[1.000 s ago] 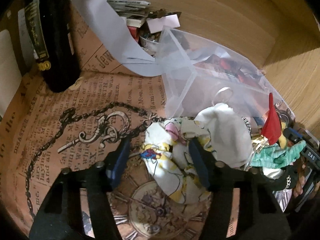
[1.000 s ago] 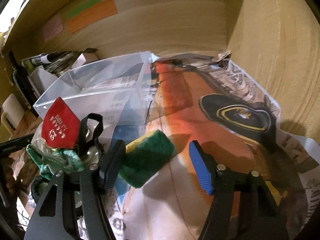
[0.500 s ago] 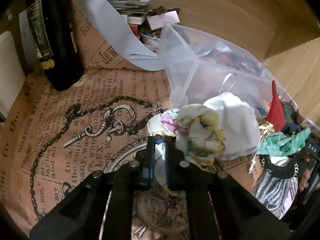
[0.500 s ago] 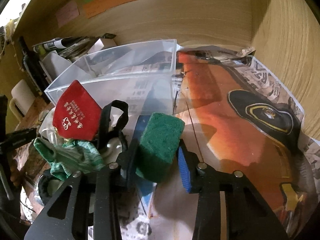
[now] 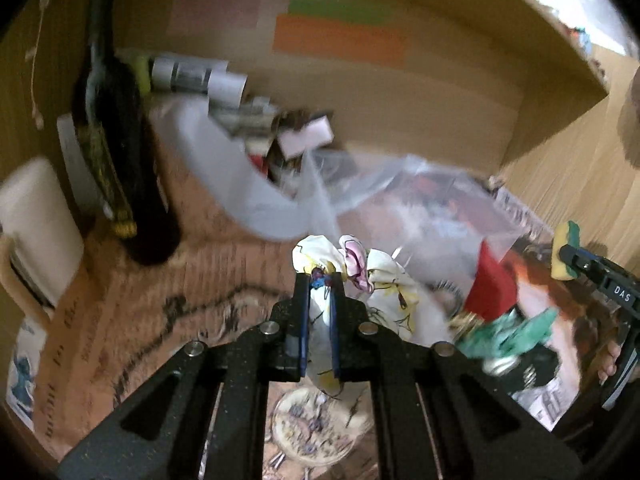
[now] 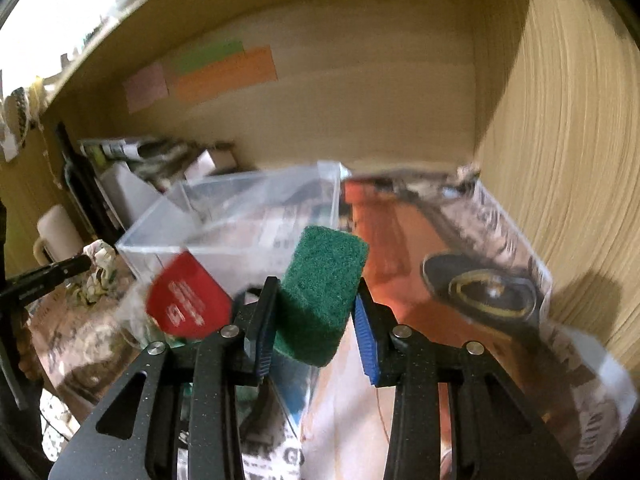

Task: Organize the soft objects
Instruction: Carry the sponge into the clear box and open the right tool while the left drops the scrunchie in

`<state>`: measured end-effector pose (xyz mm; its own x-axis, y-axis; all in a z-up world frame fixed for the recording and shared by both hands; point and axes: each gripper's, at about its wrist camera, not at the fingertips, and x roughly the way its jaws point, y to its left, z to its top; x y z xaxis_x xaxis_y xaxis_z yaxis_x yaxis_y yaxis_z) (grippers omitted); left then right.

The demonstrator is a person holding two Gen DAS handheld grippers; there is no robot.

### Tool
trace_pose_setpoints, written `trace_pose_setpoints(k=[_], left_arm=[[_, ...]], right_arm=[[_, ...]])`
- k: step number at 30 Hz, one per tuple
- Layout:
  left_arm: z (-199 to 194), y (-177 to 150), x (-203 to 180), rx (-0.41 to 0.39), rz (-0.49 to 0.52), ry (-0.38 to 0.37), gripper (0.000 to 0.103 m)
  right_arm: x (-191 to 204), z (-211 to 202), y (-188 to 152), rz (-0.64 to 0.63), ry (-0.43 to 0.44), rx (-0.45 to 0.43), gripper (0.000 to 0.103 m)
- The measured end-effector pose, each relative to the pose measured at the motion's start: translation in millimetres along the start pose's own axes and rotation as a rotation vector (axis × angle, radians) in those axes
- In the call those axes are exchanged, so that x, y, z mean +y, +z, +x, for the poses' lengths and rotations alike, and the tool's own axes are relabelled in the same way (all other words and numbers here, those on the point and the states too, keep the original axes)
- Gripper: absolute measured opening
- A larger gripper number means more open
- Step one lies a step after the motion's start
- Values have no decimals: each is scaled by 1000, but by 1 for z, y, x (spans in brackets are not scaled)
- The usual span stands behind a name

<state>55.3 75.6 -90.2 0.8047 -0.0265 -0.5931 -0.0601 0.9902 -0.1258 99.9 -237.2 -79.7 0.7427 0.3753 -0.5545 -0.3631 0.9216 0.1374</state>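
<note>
My left gripper (image 5: 320, 284) is shut on a white floral cloth (image 5: 380, 280) and holds it lifted above the printed paper. My right gripper (image 6: 316, 300) is shut on a green and yellow scouring sponge (image 6: 320, 280), raised in front of a clear plastic box (image 6: 240, 216). The sponge (image 5: 564, 252) and right gripper also show at the right edge of the left wrist view. A red pouch (image 6: 188, 304) and a green crumpled cloth (image 5: 516, 332) lie in a pile between the grippers. The clear box (image 5: 400, 188) sits behind the cloth.
A dark bottle (image 5: 116, 140) stands at the back left beside a white mug (image 5: 36, 232). Papers and small boxes (image 5: 256, 120) pile against the wooden back wall. A wooden side wall (image 6: 568, 160) closes the right. Printed paper (image 6: 460, 280) covers the shelf floor.
Both grippers have lifted with their loads: the left raised the floral cloth, the right raised the sponge. Both views tilted up toward the back wall and its coloured notes.
</note>
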Motion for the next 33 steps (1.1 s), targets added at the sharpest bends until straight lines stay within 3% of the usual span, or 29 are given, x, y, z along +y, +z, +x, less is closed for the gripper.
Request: trace_pose_setpoints(k=[6,12,22,33], left_arm=[[-10,32,-21,-97,56,-3,8],[3,59,-34,-124,63,-26,8],[60,84,-44,-39,63,-45,8],[123,88,-47,104,84,-50,8]], right_arm=[[10,-7,23,-28,32,-78,32],[18,1,39,-57,65,-105,33],[26,42,59,-103,99,-61,33],[32,105,63,-149,104,88,33]])
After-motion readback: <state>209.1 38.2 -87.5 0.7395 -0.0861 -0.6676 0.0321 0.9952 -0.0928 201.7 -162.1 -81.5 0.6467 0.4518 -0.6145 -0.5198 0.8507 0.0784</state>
